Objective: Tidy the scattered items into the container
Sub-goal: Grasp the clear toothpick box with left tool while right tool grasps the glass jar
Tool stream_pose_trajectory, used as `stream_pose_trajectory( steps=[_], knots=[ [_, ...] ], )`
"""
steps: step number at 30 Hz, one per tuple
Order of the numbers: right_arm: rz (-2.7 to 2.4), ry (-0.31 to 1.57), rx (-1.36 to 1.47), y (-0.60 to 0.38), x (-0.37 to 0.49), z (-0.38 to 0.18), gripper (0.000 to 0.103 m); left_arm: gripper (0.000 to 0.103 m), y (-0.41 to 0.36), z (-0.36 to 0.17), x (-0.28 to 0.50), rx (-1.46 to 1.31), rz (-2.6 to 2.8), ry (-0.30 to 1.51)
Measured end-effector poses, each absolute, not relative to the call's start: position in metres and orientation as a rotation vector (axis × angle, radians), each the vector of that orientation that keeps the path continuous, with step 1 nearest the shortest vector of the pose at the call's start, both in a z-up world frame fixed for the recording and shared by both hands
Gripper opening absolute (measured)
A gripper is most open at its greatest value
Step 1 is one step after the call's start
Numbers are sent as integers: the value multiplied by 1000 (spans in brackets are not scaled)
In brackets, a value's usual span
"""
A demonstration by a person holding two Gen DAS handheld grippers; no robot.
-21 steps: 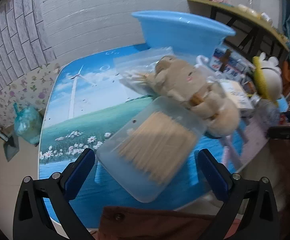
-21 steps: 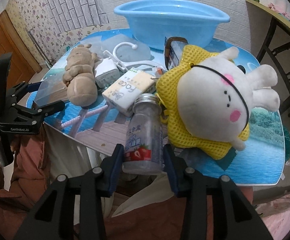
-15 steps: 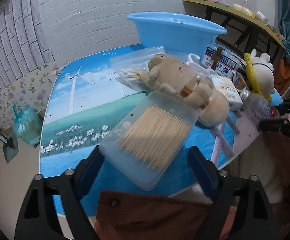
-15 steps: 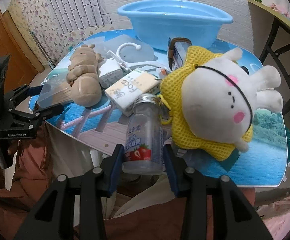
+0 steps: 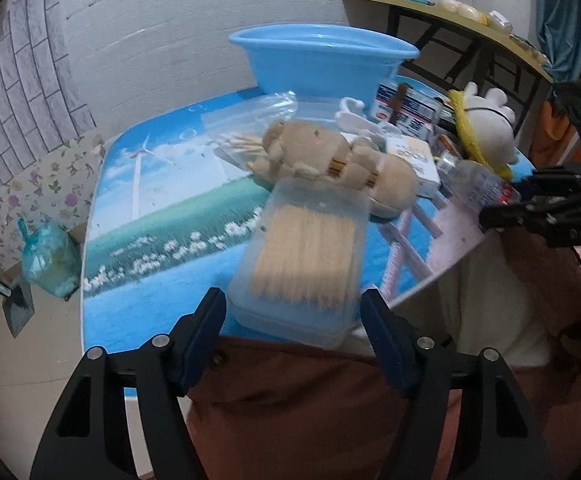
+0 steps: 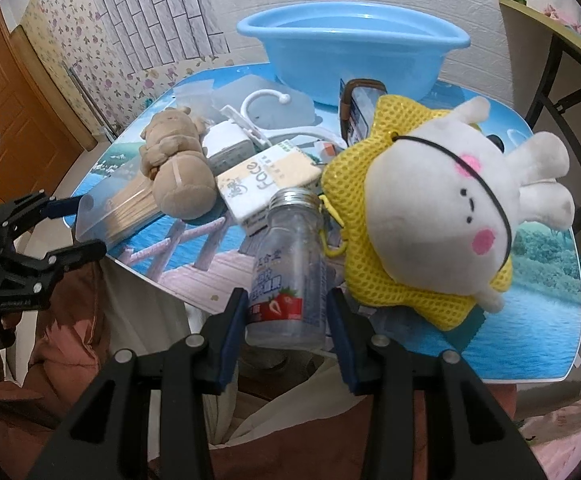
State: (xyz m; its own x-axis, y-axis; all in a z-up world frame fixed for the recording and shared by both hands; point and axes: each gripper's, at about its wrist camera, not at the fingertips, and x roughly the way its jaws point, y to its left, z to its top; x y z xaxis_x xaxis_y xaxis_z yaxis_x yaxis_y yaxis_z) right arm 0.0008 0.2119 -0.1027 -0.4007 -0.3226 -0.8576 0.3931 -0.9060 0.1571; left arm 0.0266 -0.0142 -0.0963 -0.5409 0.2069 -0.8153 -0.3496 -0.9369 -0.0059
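A clear plastic box of toothpicks (image 5: 304, 258) lies at the table's near edge, between the fingers of my left gripper (image 5: 292, 312); the jaws are close on its sides, contact unclear. The box also shows in the right wrist view (image 6: 118, 210). My right gripper (image 6: 288, 320) is shut on a clear bottle with a strawberry label (image 6: 288, 264), lying at the table edge. A blue basin (image 6: 352, 54) stands at the back of the table; it also shows in the left wrist view (image 5: 318, 62).
Between the grippers and the basin lie a tan plush (image 6: 176, 166), a white rabbit plush in yellow mesh (image 6: 442, 208), a tissue pack (image 6: 268, 174), a white hook (image 6: 264, 104) and a zip bag (image 5: 246, 128). A dark shelf (image 5: 462, 36) stands at right.
My left gripper has narrowed its jaws around the toothpick box and drawn closer to it. My right gripper keeps its hold on the bottle, almost unmoved.
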Motion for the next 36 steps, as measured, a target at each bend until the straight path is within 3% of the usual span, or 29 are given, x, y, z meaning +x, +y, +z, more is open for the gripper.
stream_pose_trajectory(
  steps=[30,32,36],
  knots=[
    [-2332,190,1377,197,-13,-108,42,67,-38,-111,-6,-1391,2690,142],
    [-2335,200,1369,197,-13,-108,41,61,-37,-111,-8,-1389,2697,129],
    [-2351,173,1330,203,-11,-101,40,61,-33,-107,-5,-1378,2702,142]
  ],
)
